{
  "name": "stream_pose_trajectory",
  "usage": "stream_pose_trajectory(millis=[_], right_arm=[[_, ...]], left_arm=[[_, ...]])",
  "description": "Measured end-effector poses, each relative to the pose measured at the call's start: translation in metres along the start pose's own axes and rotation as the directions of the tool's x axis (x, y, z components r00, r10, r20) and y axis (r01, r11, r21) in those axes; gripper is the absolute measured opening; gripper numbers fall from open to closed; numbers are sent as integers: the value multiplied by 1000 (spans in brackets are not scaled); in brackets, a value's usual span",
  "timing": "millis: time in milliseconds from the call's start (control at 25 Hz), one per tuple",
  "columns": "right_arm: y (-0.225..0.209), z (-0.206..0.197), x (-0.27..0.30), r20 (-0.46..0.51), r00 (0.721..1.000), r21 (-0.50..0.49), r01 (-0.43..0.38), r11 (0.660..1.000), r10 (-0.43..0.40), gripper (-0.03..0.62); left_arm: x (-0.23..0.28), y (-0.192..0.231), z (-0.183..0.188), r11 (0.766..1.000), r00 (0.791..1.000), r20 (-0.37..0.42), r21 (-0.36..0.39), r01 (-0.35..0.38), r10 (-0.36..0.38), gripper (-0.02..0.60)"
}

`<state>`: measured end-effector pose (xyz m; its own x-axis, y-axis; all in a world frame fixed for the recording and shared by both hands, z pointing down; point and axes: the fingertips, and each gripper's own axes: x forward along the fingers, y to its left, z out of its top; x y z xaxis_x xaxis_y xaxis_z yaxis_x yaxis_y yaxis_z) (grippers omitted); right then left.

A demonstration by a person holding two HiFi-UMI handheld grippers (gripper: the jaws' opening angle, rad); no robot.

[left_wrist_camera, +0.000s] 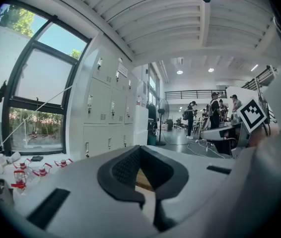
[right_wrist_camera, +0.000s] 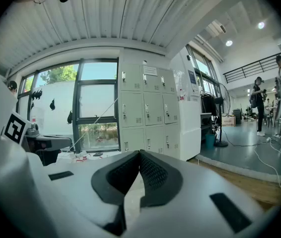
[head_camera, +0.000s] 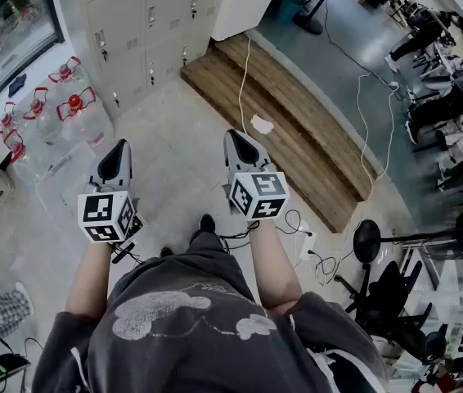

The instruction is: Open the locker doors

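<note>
While standing well back from the lockers, step: approach only; no door touched, task judged not begun.
Arms: both forearms held out ahead of the body, one gripper in each hand.
Left gripper: near level, aimed forward over bare floor.
Right gripper: just beside the left, same heading, also near level.
Jaws: together on both, pads meeting at the tip, nothing between them, nothing held.
Near ground: scrap of paper on the floor just ahead of the right gripper.
Left of path: water jugs with red handles, grouped on the floor below a window.
Right of path: wooden platform running off from the foot of the lockers, white cable trailing across it.
Lockers: pale grey bank, several columns and rows, well apart from both grippers, ahead and somewhat left; white cabinet against the right end.
Locker doors: every one in view closed and flush.
Door handles: small, set at the left edge of each door; too small to tell the type from here.
Far room: people standing well beyond, clear of the route.
Next move, judged: walk in between jugs and platform, choose one door, part the jaws of one gripper, line up on its handle, close on it, then pull outward.
Need, judged: fine aim on a small handle; height of chosen row sets how far to raise or lower the hand.
</note>
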<state>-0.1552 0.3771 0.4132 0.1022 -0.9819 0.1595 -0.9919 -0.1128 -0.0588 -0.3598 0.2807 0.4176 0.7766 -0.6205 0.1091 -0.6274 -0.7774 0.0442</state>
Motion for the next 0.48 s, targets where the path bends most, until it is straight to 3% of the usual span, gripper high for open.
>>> stream_pose_trajectory(millis=[480], right_arm=[[5, 4, -9, -14, 1000, -11, -5, 1000, 5, 29]], left_arm=[[-15, 8, -3, 999, 999, -4, -15, -34, 34, 8]])
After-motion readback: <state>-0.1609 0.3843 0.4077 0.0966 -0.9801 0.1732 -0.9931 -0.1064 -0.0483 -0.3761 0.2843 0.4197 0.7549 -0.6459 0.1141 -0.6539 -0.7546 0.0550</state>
